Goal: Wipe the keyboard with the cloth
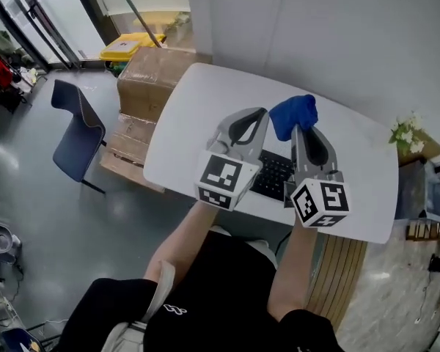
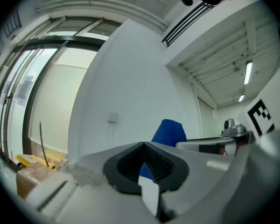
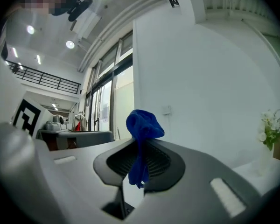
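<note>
In the head view both grippers are held up above the white table (image 1: pixel 191 116), pointing away from me. A bunched blue cloth (image 1: pixel 293 115) sticks out of the tips of my right gripper (image 1: pixel 298 129), which is shut on it. In the right gripper view the cloth (image 3: pixel 142 127) stands above the jaws and a strip of it hangs down between them, where the right gripper (image 3: pixel 140 143) pinches it. My left gripper (image 1: pixel 262 115) is shut with nothing in it, just left of the cloth. The black keyboard (image 1: pixel 273 174) lies on the table below the grippers, partly hidden by them. The left gripper view shows the left gripper (image 2: pixel 143 144) with the cloth (image 2: pixel 170 130) beyond its tips.
Cardboard boxes (image 1: pixel 155 70) stand against the table's far left corner, with a yellow bin (image 1: pixel 128 46) behind them. A blue chair (image 1: pixel 77 127) is on the floor to the left. White flowers (image 1: pixel 406 133) sit at the table's right end. A white wall runs behind the table.
</note>
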Available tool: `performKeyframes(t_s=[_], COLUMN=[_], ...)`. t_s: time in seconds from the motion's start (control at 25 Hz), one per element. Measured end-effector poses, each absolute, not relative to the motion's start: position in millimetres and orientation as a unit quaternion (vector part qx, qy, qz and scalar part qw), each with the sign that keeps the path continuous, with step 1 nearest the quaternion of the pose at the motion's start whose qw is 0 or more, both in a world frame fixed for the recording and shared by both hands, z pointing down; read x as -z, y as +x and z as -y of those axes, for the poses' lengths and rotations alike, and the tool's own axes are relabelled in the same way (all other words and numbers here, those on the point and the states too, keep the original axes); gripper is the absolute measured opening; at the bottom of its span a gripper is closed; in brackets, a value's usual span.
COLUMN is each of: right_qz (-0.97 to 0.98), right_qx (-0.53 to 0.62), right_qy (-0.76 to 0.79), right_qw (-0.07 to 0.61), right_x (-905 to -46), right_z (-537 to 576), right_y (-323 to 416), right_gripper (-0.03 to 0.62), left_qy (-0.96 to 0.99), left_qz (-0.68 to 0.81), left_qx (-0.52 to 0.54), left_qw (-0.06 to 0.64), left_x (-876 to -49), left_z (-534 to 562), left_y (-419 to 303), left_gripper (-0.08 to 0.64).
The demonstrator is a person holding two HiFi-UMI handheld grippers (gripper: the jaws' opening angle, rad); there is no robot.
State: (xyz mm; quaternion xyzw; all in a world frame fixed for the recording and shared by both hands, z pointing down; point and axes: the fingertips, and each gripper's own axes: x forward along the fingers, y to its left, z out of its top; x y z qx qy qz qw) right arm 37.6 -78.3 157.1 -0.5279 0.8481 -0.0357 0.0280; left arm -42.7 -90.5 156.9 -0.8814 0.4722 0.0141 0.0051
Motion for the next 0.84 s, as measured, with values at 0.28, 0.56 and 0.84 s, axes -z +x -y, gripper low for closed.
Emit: performKeyframes(t_s=[0.28,0.56,0.84], right_qz=[-0.855,-0.855,-0.854], right_qx=[0.002,-0.024,-0.029], right_qy=[-0.519,-0.518,-0.519], right_qw=[0.016,0.014,0.005], right_x=[-136,-117,-111], right_z=[78,77,73], right_y=[-7,-21,-36], right_gripper=[0.045,0.044,0.046], left_qy=[-0.877,-0.878,-0.881], left_qz=[-0.478,-0.474,-0.469], left_qx=[-0.041,-0.061,-0.063], left_qw=[0.018,0.024,0.030], left_x=[-134,-120,-114], left_z=[89,90,86], left_y=[-81,-92,-102], left_gripper=[-0.002,-0.002,-0.002])
